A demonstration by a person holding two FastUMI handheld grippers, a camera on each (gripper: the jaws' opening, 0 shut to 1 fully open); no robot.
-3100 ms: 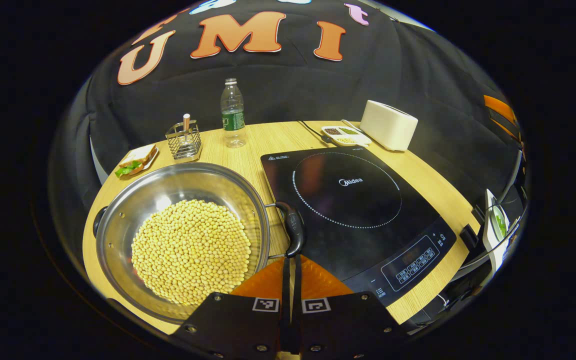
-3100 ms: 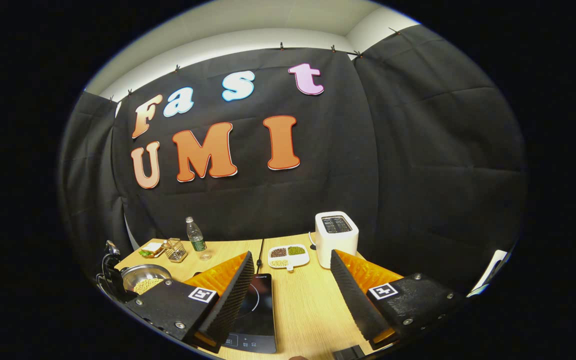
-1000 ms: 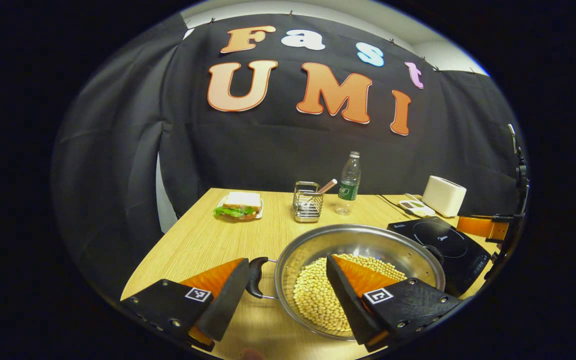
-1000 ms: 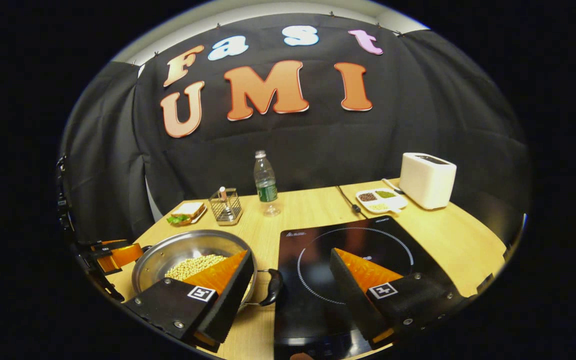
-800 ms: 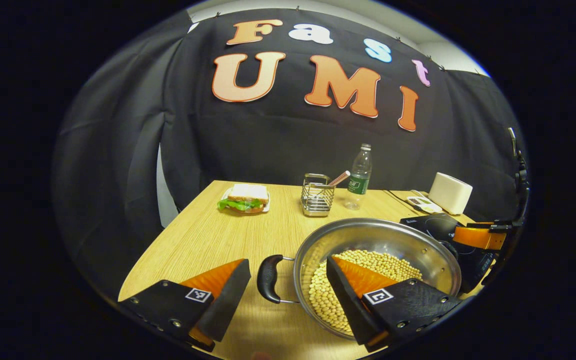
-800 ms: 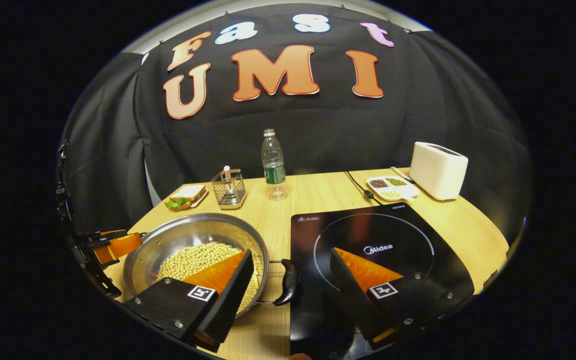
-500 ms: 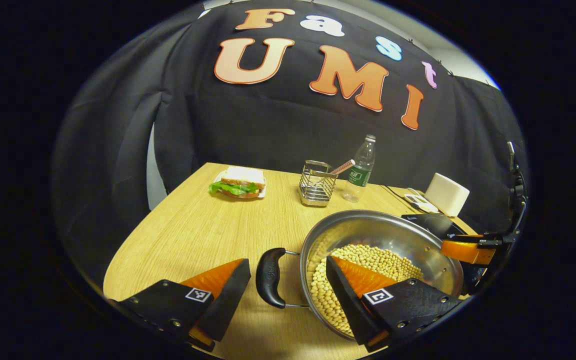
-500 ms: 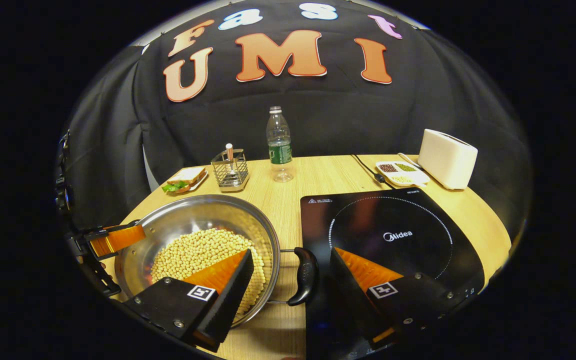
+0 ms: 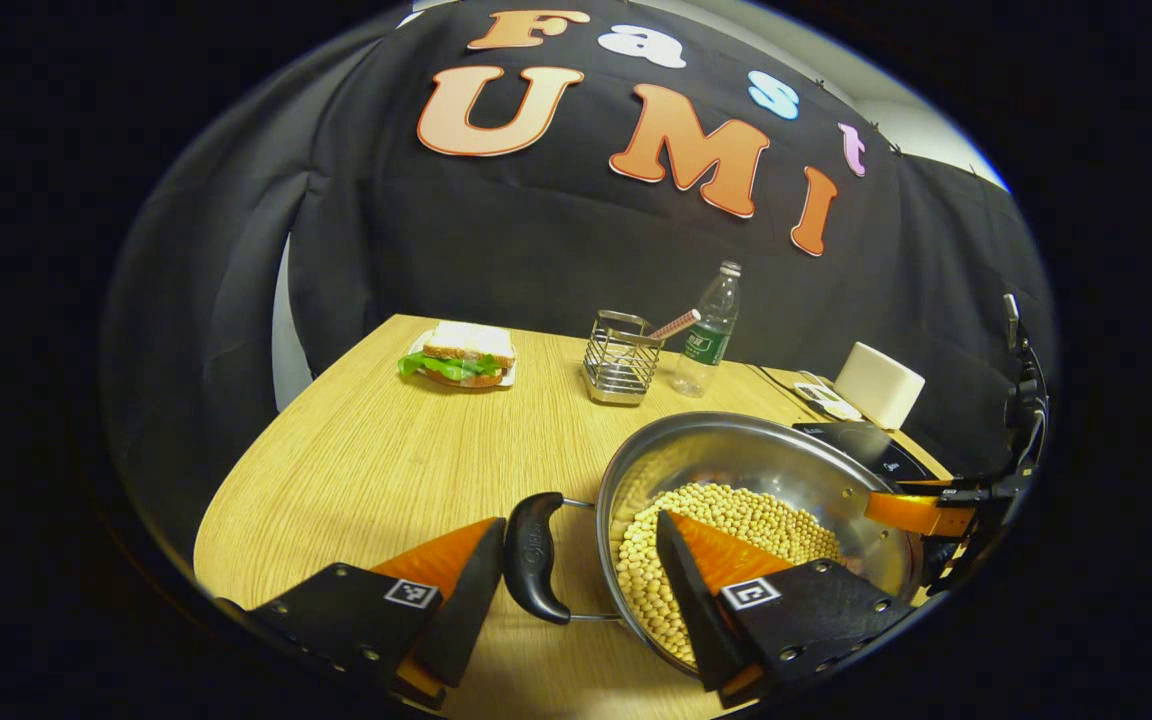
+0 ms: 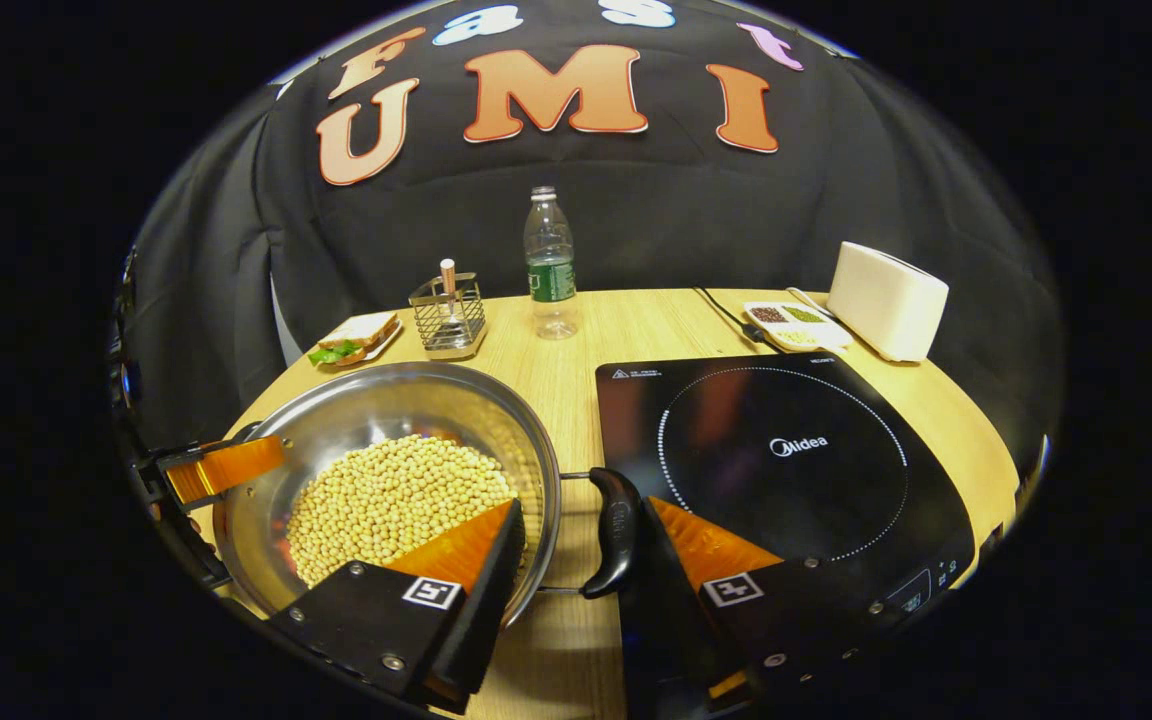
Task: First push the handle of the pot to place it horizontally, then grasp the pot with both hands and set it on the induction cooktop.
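A steel pot of soybeans rests on the wooden table, left of the black induction cooktop. In the left gripper view, my left gripper is open and straddles the pot's black left handle; one finger is beside the handle, the other hangs over the beans. In the right gripper view, my right gripper is open around the pot's right handle, which lies against the right-hand finger. The left gripper shows at the pot's far side, and the right gripper at its far rim.
A sandwich on a plate, a wire holder and a water bottle stand along the back. A white toaster and a divided dish of grains sit behind the cooktop. The table's near edge is close below both grippers.
The left gripper left the right handle, opened, and moved to the left handle. The right gripper came down over the right handle, and its fingers have narrowed a little.
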